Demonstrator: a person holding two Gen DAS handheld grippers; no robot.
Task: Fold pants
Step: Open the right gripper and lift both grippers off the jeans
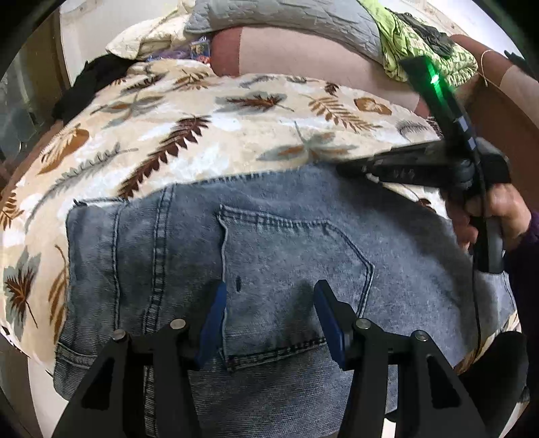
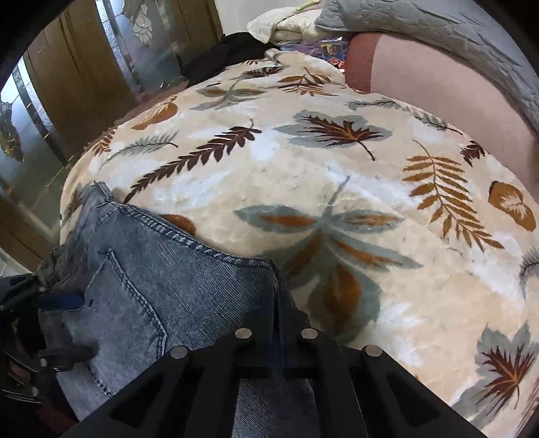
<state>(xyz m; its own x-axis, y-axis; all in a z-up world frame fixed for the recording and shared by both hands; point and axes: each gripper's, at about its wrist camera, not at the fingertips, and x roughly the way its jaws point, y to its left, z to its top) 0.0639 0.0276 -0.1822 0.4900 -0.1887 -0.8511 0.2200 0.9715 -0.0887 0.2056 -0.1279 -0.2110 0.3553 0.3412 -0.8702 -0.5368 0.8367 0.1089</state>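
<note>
Blue denim pants (image 1: 269,256) lie folded on a leaf-print blanket (image 1: 202,141), back pocket facing up. My left gripper (image 1: 269,303) is open, its blue-padded fingers (image 1: 212,320) hovering over the pocket, empty. My right gripper (image 1: 343,168) reaches in from the right and is shut on the far edge of the pants. In the right wrist view the pants (image 2: 161,286) lie lower left, and my right gripper (image 2: 279,286) pinches their folded edge between closed fingers. The left gripper (image 2: 67,323) shows at the left edge there.
A pink bolster (image 1: 303,57) and a grey quilted pillow (image 1: 286,17) lie at the back. Green cloth (image 1: 421,50) lies at the back right, black cloth (image 1: 91,81) at the back left. Wooden doors with glass panels (image 2: 84,74) stand beyond the bed.
</note>
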